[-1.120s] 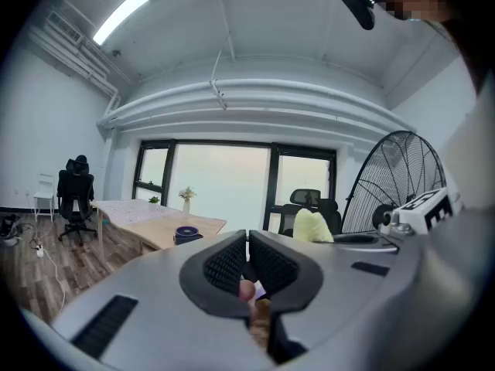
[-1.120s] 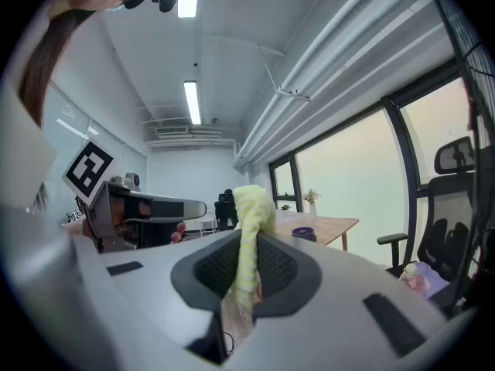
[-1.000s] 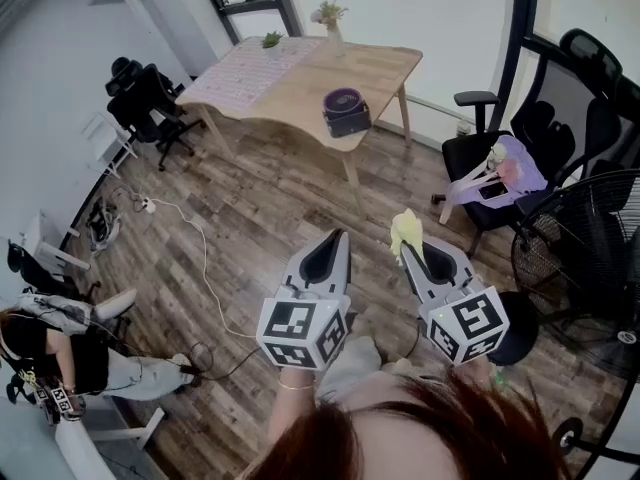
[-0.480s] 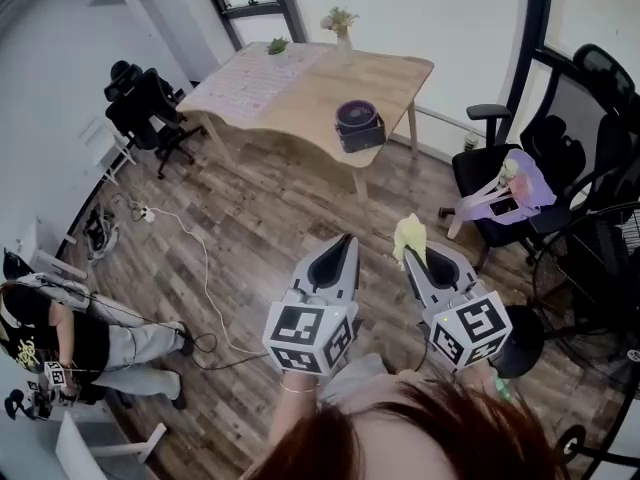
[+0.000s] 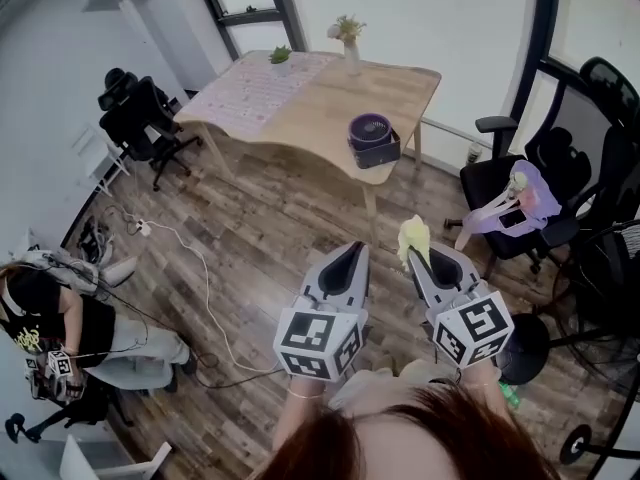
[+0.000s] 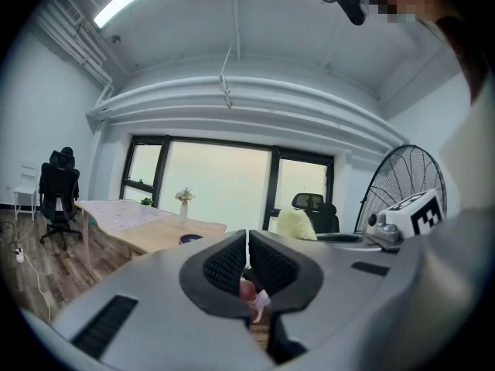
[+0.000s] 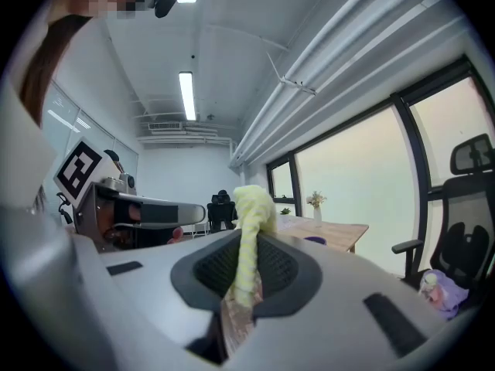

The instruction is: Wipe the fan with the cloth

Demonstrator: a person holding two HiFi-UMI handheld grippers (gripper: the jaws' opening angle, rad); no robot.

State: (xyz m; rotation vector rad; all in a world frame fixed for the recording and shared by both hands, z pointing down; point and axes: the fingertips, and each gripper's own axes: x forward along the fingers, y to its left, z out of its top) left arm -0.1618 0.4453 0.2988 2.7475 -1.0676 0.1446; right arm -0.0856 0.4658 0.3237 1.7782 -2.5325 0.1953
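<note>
R hand-held gripper (image 7: 246, 257) pinches a yellow cloth (image 7: 252, 207), tuft poking up past the jaws. L hand-held gripper (image 6: 247, 244) pressed together, empty. Pedestal fan (image 6: 407, 178) stands off to the rt, well apart.

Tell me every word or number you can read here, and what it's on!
No words or numbers are readable.
Left gripper and right gripper cubes: black-and-white square markers, not letters.
Mat on the table: print too small to read.
Seated person's shirt: print too blurred to read.
</note>
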